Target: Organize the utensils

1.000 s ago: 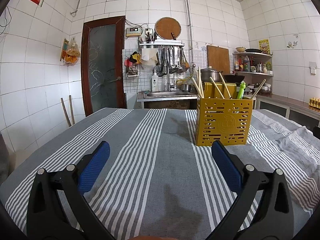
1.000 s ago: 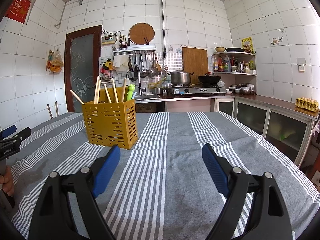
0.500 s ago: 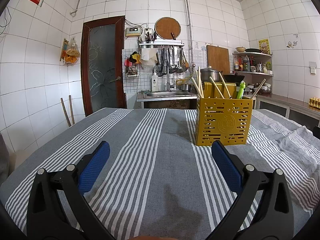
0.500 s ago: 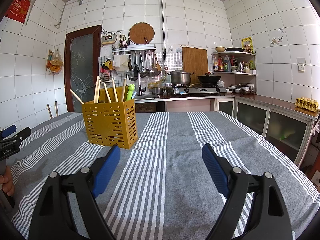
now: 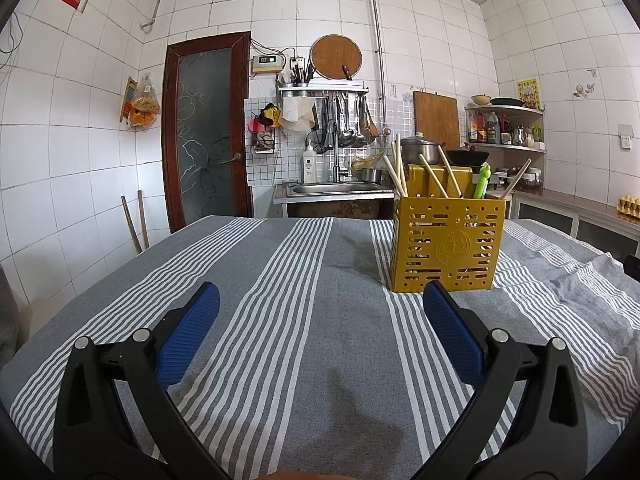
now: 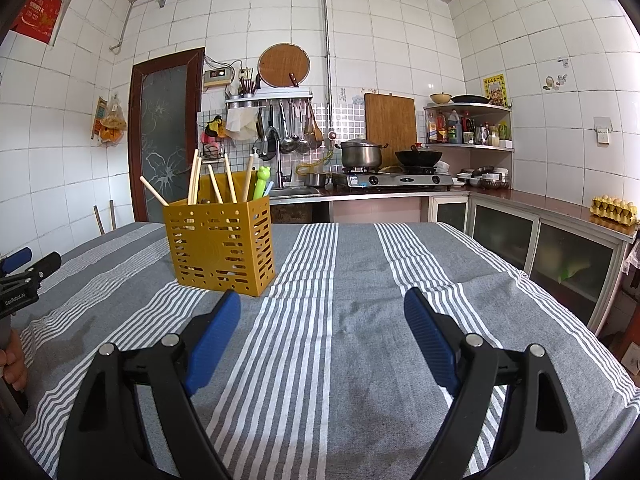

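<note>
Nothing is shifting since the earlier frames: both grippers and the yellow utensil holder [image 5: 446,242] are staying put. Wooden chopsticks [image 6: 195,178] and a green frog-topped utensil [image 6: 261,182] are standing handle-up in it, long axes near vertical, fanning outward. It is sitting upright on the striped tablecloth [image 5: 288,280], ahead of the left gripper [image 5: 320,322] toward its right finger, and ahead-left of the right gripper [image 6: 322,334]. Both are gaping wide, grasping nothing.
</note>
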Demonstrator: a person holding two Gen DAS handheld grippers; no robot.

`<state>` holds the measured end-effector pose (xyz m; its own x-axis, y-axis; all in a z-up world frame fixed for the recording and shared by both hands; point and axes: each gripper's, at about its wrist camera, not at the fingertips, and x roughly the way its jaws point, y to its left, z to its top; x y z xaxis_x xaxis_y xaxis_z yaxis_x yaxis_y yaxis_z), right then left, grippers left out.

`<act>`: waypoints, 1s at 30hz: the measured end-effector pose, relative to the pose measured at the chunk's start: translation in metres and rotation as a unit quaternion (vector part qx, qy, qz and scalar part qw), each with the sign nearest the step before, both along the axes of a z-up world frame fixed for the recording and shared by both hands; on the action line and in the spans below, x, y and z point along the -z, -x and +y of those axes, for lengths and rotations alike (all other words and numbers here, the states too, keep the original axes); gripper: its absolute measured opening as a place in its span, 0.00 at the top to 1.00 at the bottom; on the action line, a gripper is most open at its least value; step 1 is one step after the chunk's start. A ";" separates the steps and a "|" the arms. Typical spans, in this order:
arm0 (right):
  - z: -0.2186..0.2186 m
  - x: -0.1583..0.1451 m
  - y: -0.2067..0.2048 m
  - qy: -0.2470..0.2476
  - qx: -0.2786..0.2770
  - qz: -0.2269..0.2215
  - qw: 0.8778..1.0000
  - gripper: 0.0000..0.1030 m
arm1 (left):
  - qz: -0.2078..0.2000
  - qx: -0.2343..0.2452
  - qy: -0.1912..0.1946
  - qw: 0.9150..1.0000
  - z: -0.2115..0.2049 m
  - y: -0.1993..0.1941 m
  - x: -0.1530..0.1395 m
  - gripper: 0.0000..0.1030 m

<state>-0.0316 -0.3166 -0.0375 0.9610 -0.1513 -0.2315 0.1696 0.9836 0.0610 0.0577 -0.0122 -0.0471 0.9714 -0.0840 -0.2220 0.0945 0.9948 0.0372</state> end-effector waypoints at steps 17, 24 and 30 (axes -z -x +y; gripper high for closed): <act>-0.002 0.001 0.000 -0.005 0.001 -0.001 1.000 0.20 | 0.002 0.004 -0.001 1.000 -0.003 0.000 0.002 0.05; -0.003 0.000 0.001 -0.006 0.001 -0.001 1.000 0.20 | 0.003 0.004 -0.002 1.000 -0.003 0.000 0.002 0.05; -0.002 0.000 0.001 -0.003 0.002 -0.001 1.000 0.20 | 0.003 0.004 -0.001 1.000 -0.003 0.000 0.001 0.05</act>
<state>-0.0327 -0.3189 -0.0374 0.9610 -0.1533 -0.2300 0.1727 0.9827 0.0667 0.0582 -0.0147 -0.0480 0.9695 -0.0903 -0.2280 0.1018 0.9940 0.0389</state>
